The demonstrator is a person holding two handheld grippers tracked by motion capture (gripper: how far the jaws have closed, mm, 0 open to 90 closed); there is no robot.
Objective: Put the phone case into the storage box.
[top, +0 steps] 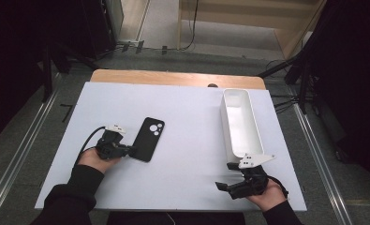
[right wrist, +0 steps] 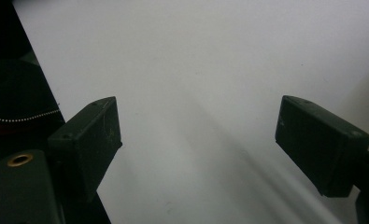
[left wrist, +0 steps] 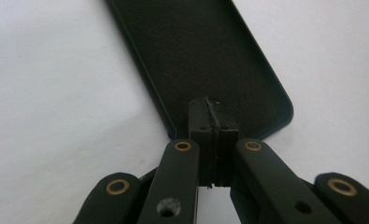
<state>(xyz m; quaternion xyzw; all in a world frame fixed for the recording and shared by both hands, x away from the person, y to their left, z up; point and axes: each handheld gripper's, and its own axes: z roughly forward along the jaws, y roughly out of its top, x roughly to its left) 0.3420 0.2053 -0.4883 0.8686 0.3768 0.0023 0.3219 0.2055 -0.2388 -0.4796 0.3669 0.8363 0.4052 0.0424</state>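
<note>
Left fingers (left wrist: 205,123) pressed together at the phone's (top: 148,139) near end, left-centre of bench (top: 187,122). Right gripper (top: 229,180) fingers spread, empty, near front right corner.

phone case (left wrist: 210,56): matt black, soft-looking | tray (top: 240,123): glossy white plastic | table (top: 192,154): smooth white

A long white tray (top: 239,123) is placed on the right part of the white table (top: 187,126), its length running front to back.
</note>
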